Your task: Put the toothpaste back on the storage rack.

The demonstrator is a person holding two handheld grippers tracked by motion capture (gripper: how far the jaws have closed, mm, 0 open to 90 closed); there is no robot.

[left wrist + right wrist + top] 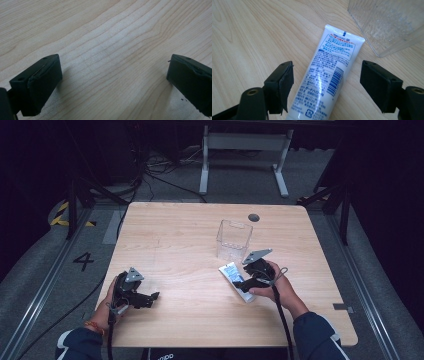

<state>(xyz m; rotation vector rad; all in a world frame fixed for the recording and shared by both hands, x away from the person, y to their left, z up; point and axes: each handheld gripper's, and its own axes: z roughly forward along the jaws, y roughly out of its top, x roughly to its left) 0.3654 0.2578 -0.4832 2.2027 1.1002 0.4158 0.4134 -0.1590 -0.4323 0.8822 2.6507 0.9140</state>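
Observation:
A white tube (233, 276) with blue print lies flat on the wooden table (180, 235), right of centre. Its crimped end points at a clear plastic box (233, 240) that stands upright just behind it. My right gripper (243, 284) hangs low over the tube's near half. In the right gripper view the tube (329, 72) lies between the jaws of that gripper (327, 82), with a gap on each side, and the clear box (387, 22) fills the top right corner. My left gripper (151, 298) rests near the table's front left, open over bare wood (112, 50).
A dark round hole (254, 217) sits in the tabletop behind the clear box. Beyond the far edge stand a white desk frame (245, 150) and loose cables (150, 170) on the grey floor. A "4" (83, 261) marks the floor at left.

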